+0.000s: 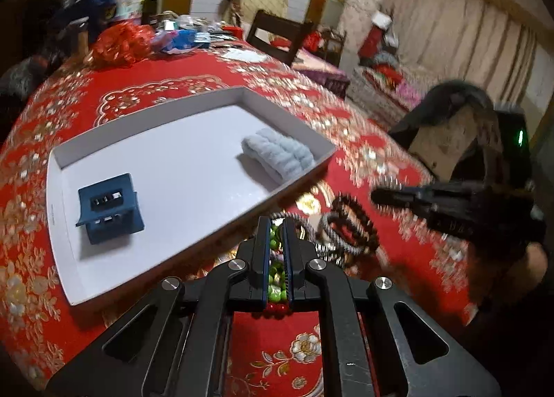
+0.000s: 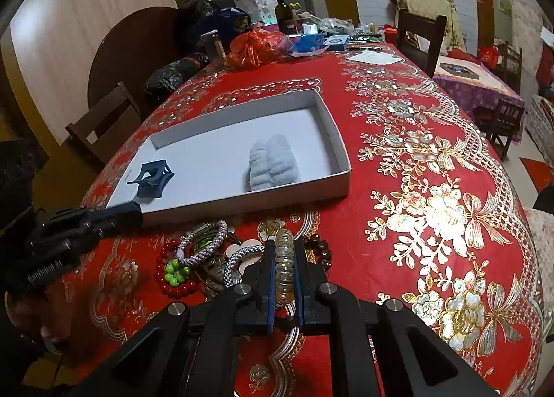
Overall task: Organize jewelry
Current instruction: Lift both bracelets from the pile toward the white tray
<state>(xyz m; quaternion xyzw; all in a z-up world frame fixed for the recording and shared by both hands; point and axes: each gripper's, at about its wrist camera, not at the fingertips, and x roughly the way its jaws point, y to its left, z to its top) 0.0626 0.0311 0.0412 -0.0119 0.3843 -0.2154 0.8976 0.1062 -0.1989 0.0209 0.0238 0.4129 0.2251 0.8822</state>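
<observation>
A white shallow box (image 1: 287, 113) (image 2: 342, 140) on the red tablecloth holds a blue hair claw (image 1: 109, 213) (image 2: 150, 178) and a pale blue fluffy scrunchie (image 1: 278, 154) (image 2: 271, 163). A heap of bracelets (image 2: 200, 258) (image 1: 346, 230) lies in front of the box. My right gripper (image 2: 284, 248) is shut on a yellowish clear beaded bracelet (image 2: 284, 268). My left gripper (image 1: 277, 223) stands low over the heap, nearly shut, with green beads (image 1: 275, 241) between its fingers; it also shows in the right wrist view (image 2: 135, 215). My right gripper shows blurred in the left wrist view (image 1: 375, 196).
The table's far end carries a red plastic bag (image 2: 256, 43), a bottle (image 2: 284, 10), a gift bag and papers. Dark wooden chairs (image 2: 420, 36) (image 2: 104, 120) stand at the far end and the left side. A small purple-covered table (image 2: 477, 85) is at the right.
</observation>
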